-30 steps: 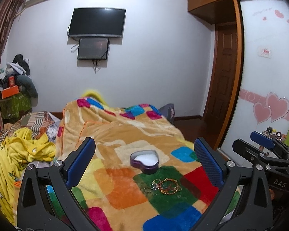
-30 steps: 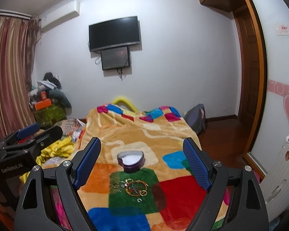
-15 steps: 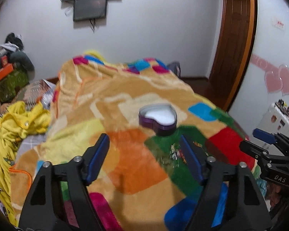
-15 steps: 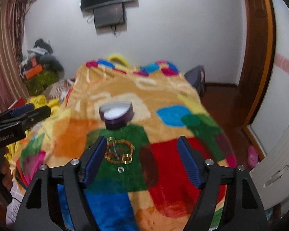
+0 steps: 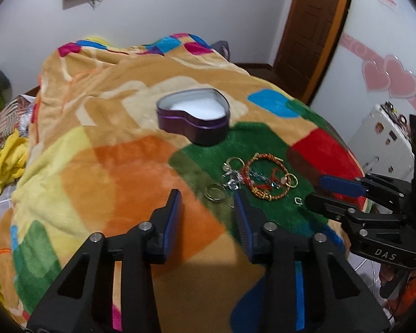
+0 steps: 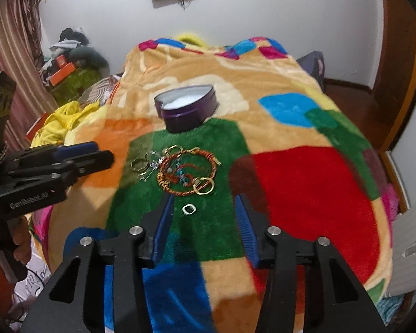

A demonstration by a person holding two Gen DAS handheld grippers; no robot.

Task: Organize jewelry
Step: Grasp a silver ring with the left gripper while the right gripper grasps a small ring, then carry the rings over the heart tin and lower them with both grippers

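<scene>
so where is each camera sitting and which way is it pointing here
Left wrist: on the left tool, looking along its open blue fingers over the patchwork fleece blanket at the purple heart-shaped tin; the right tool enters from the right.
Right wrist: on the right tool, facing the same tin; the left tool enters from the left.
Both show the tangled pile of bracelets and rings.

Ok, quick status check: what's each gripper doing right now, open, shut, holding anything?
Left gripper: open, holding nothing, above the blanket near the jewelry pile.
Right gripper: open, holding nothing, a small ring lying between its fingers.
</scene>
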